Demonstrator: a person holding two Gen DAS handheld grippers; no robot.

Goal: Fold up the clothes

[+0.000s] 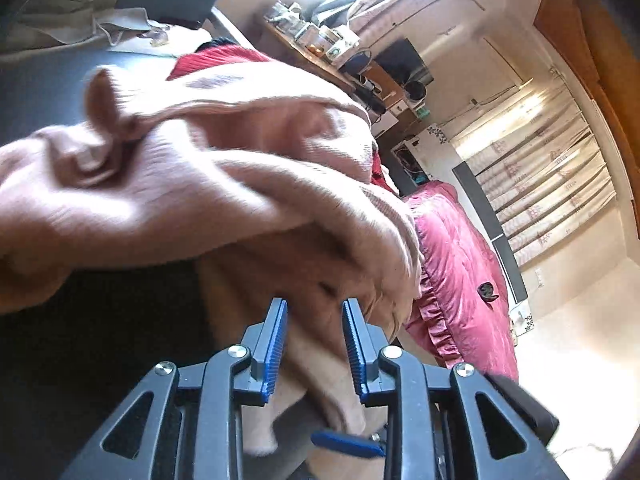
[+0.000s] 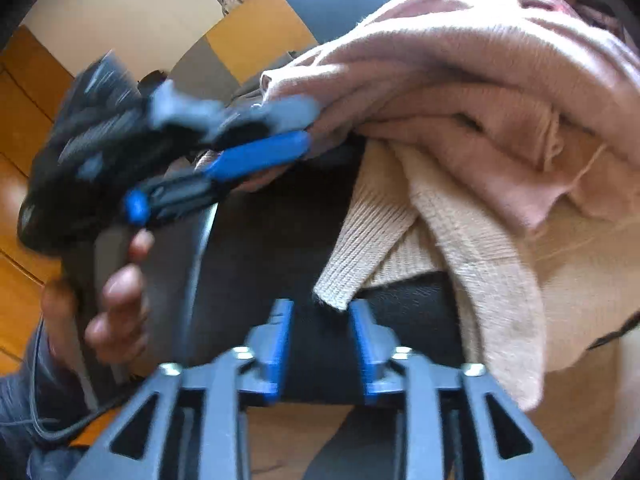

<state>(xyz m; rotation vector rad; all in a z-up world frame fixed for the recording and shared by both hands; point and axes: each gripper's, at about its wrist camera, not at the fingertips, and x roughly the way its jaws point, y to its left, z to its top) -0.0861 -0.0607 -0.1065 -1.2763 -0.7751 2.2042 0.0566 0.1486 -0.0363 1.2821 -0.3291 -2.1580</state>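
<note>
The pink sweater (image 1: 224, 184) hangs bunched and lifted, its long axis running left to right, a ribbed cuff (image 2: 360, 248) pointing down. The left gripper (image 1: 314, 344) fingers stand apart with cloth between them; the right gripper (image 2: 320, 344) is agape, holding nothing, just under the cuff.

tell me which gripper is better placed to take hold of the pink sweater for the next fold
Left. In the right wrist view the left gripper already has its tips at the edge of the pink sweater. The right gripper is open over the dark surface, with only a ribbed cuff near its fingertips.
</note>
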